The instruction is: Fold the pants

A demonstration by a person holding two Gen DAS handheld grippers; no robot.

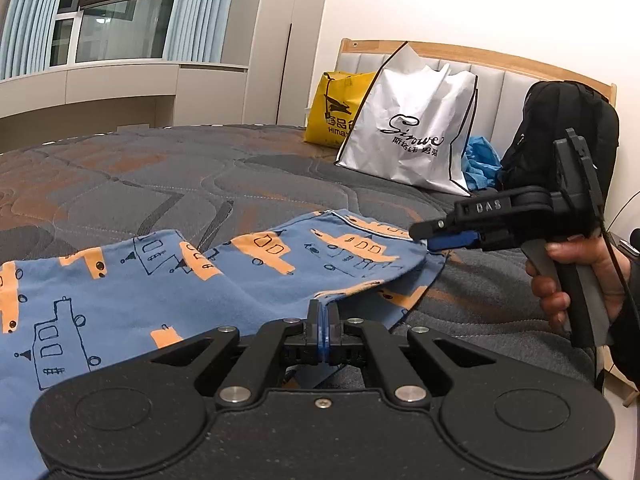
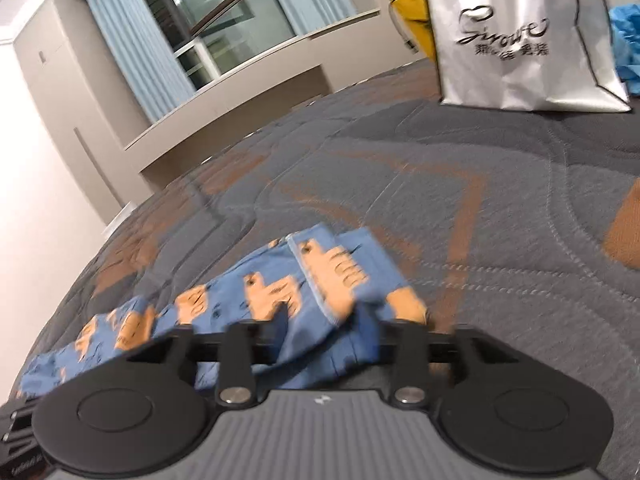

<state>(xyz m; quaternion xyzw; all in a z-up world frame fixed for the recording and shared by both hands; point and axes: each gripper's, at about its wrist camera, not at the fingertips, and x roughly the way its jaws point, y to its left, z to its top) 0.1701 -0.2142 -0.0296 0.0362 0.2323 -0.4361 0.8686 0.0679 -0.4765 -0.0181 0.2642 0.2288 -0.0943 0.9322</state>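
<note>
My left gripper (image 1: 323,322) has its fingers pressed together on a raised fold of the pants (image 1: 120,280), at the near edge of the waist end. My right gripper (image 1: 430,242), seen from the left wrist, has its blue-tipped fingers (image 1: 452,242) clamped on the far corner of that same end, just above the bed (image 1: 160,184). In the right wrist view the picture is blurred and the fingers themselves are hidden behind the bunched cloth (image 2: 312,292), which lies right against the gripper's front.

The pants lie on the bed, spread out to the left, with the gripped end lifted and creased between the two grippers. They are blue, printed with orange shapes and dark outline drawings of boats, and a pale seam runs along one edge.

The right gripper's arm bears the letters "DAS". Farther back a white bag (image 1: 412,128) reads "Sirowe" over Chinese characters I cannot make out, with a yellow bag (image 1: 332,112) beside it showing "Hima". A black backpack (image 1: 560,132) leans against the headboard (image 1: 500,80).
</note>
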